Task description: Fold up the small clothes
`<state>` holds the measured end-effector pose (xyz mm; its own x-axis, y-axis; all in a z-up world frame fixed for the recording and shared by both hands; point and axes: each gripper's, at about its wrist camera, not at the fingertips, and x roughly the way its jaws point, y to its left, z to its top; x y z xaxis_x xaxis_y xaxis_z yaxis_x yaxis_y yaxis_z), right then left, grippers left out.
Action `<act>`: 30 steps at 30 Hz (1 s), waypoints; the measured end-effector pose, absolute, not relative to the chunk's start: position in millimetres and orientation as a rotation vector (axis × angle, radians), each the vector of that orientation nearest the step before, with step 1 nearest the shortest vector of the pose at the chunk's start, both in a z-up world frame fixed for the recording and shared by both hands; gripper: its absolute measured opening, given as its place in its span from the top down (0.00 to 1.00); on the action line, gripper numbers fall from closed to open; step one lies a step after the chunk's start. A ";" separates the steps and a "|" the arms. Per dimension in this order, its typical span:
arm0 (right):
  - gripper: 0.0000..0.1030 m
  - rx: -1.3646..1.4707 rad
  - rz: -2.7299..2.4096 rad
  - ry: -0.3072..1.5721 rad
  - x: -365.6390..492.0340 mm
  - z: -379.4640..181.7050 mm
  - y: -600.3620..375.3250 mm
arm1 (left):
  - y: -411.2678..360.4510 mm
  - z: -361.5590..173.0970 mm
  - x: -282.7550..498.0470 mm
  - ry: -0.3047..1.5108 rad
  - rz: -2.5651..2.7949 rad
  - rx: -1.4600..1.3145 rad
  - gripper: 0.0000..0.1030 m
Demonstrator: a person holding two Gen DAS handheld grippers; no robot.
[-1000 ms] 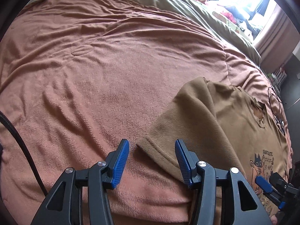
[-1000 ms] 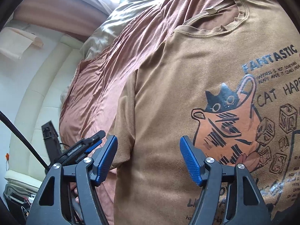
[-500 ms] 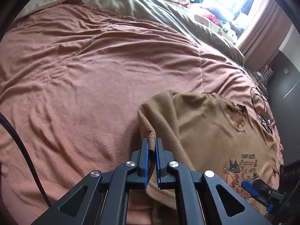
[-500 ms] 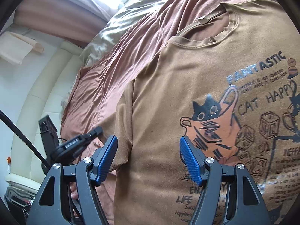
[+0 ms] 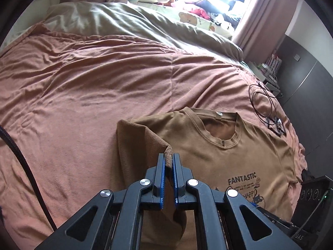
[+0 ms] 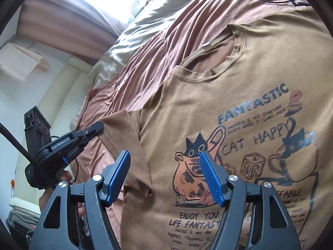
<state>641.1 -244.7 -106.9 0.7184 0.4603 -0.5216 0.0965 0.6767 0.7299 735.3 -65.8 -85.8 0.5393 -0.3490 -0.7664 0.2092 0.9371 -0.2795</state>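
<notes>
We have the left gripper (image 5: 169,160) pressed together on the edge of the left sleeve (image 5: 143,143) of the brown T-shirt (image 5: 239,156). A second ago those jaws stood spread on either side of that sleeve as it lay flat on the rust-coloured bedspread (image 5: 87,87); since then they have closed on the hem and lifted it, so the sleeve now stands up in a peak and shows its fuzzier inner side. We judge this to be the start of the first fold, the sleeve being brought over towards the printed chest.

Our right gripper (image 6: 164,175) is spread wide and holds nothing. It hovers over the near left part of the shirt front, with the cat print (image 6: 195,166) behind its right finger, and over the last second the print has slid a little across its view while the jaws kept the same gap.

The shirt lies face up on the near right part of the bed, neckline (image 5: 220,129) towards the far side. Beyond it a coiled black cable (image 5: 264,102) rests on the bedspread, and an olive duvet (image 5: 145,27) lies at the far end.

The shirt's lower hem and right sleeve are cut off in both views. We cannot tell how much of the sleeve is between the pads, since the gripper body hides the cloth beneath it. The window glare washes out the far clutter.
</notes>
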 end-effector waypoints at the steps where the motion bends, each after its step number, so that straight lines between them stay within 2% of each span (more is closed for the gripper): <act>1: 0.35 0.819 0.228 0.761 640.6 -107.3 -246.5 | -72.4 -87.7 737.3 0.949 -0.343 -0.157 0.94; 5: 0.35 0.831 0.221 0.780 640.1 -111.3 -252.9 | -91.2 -90.0 742.8 0.939 -0.402 -0.155 0.93; 10: 0.35 0.822 0.222 0.784 642.1 -109.7 -253.0 | -98.2 -86.9 740.9 0.926 -0.424 -0.135 0.88; 27: 0.35 0.760 0.261 0.850 715.8 -119.0 -229.3 | -10.9 -131.3 752.7 1.036 -0.204 -0.156 0.86; 28: 0.36 0.751 0.259 0.853 722.3 -119.8 -227.6 | -8.9 -134.6 754.6 1.040 -0.201 -0.154 0.86; 30: 0.45 0.746 0.254 0.870 735.6 -123.9 -225.1 | -6.8 -141.8 759.5 1.051 -0.199 -0.151 0.86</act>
